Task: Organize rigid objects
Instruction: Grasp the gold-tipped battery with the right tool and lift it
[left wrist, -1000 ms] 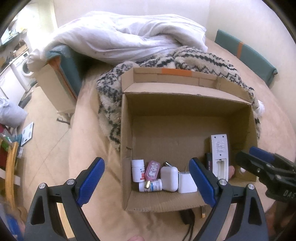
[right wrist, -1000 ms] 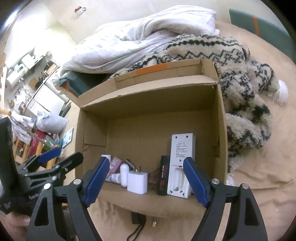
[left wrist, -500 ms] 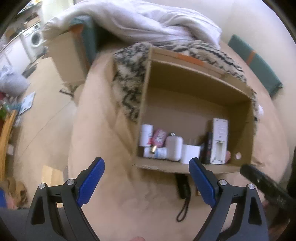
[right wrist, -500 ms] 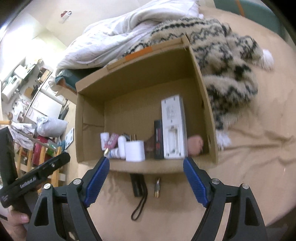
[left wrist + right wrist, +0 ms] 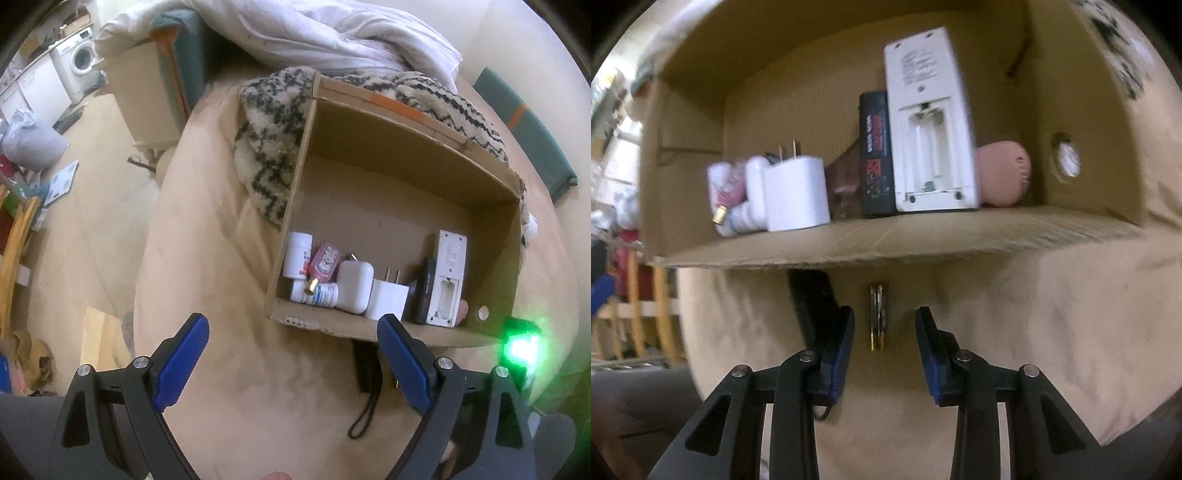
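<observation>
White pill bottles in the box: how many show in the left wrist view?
2. One white pill bottle stands upright at the cardboard box's left wall; a second bottle lies on its side just in front of it. Others could be hidden behind the taller items.

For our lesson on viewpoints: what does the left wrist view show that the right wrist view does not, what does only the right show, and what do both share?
Only the left wrist view shows the washing machine, the white duvet, the whole patterned blanket and the open left tool.

Only the right wrist view shows the slim gold-tipped cylinder lying between the fingers of the open right tool, and the whole pink ball.

Both show the box, remote, charger and the black strapped item in front of the box.
</observation>
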